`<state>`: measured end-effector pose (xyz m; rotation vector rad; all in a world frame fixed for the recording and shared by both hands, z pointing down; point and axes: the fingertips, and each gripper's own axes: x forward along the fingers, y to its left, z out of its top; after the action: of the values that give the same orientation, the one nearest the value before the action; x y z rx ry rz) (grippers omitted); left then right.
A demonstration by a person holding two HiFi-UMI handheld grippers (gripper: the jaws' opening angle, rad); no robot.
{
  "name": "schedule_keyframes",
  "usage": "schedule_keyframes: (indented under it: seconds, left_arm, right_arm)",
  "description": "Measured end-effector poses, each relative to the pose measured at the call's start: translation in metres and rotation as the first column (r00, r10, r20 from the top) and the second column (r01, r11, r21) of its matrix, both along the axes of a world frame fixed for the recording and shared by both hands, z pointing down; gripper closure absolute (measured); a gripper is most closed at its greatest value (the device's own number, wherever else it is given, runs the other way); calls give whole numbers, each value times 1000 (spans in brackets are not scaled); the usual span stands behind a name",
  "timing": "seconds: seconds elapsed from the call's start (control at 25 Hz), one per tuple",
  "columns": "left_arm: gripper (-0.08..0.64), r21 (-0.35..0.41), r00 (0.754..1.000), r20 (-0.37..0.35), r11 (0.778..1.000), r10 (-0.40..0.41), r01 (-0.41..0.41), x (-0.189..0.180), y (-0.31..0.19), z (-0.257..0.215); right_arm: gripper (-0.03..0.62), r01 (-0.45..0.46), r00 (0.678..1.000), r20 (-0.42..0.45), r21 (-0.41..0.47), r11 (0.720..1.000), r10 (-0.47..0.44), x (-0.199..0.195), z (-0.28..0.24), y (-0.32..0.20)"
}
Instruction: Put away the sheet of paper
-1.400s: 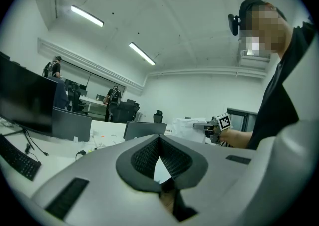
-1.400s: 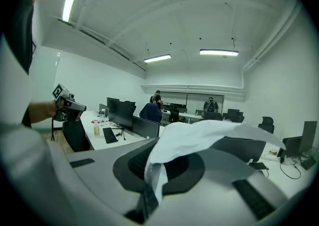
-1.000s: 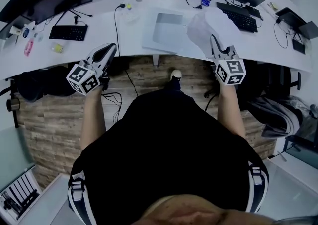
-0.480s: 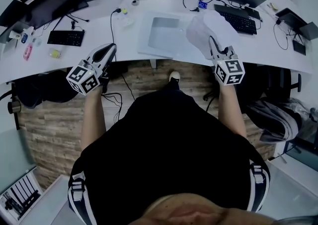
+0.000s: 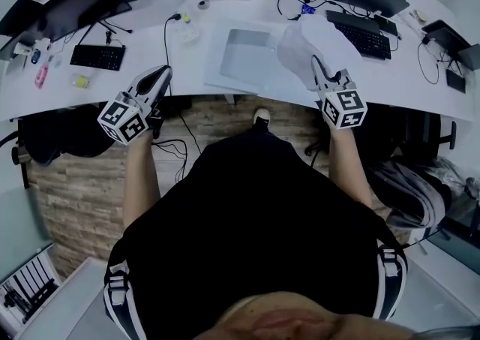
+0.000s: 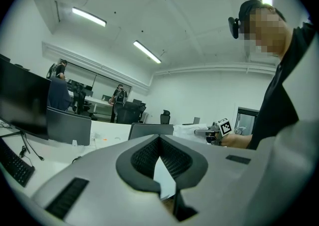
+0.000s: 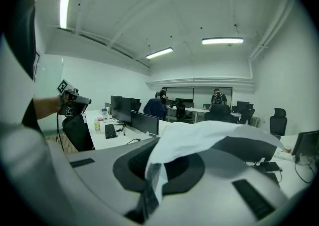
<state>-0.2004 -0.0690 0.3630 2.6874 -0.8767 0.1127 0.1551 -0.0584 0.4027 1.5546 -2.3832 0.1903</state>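
Nearer the curved white bench point(image 5: 390, 68) now, the right hand-held gripper point(image 5: 315, 62) pinches the crumpled white paper sheet point(image 5: 300, 40), which extends ahead of it; the left hand-held gripper point(image 5: 166, 70) is closed, empty.

Sheet of paper point(image 5: 301, 44) in right tool point(image 5: 316, 63) over desk point(image 5: 397, 79)

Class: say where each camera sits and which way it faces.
Head view: on the head, facing steeply down at the desk; both forearms and torso show.
Left gripper view: on the left claw, along its shut jaws.
Right gripper view: on the right claw, pinching the sheet of paper.
Shared: each shows the other claw.
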Motion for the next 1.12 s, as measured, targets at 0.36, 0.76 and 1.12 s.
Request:
schedule_keyframes:
  seconds: [0.36,0.76,1.12]
  left_arm:
    - [538,-11,1000,3,1000,-18,18,17,-26,4]
    - [538,-17,1000,1,1000,0,0,42,-61,9]
    - [538,-41,1000,1,999,16,-16,56,-86,19]
  right_arm:
    - [578,37,999,12,-32,999,-37,12,18,-23]
    - [578,61,998,23,-64,996,-60,25,34,-45]
    - [578,58,998,39,-91,994,-54,29,48,-58]
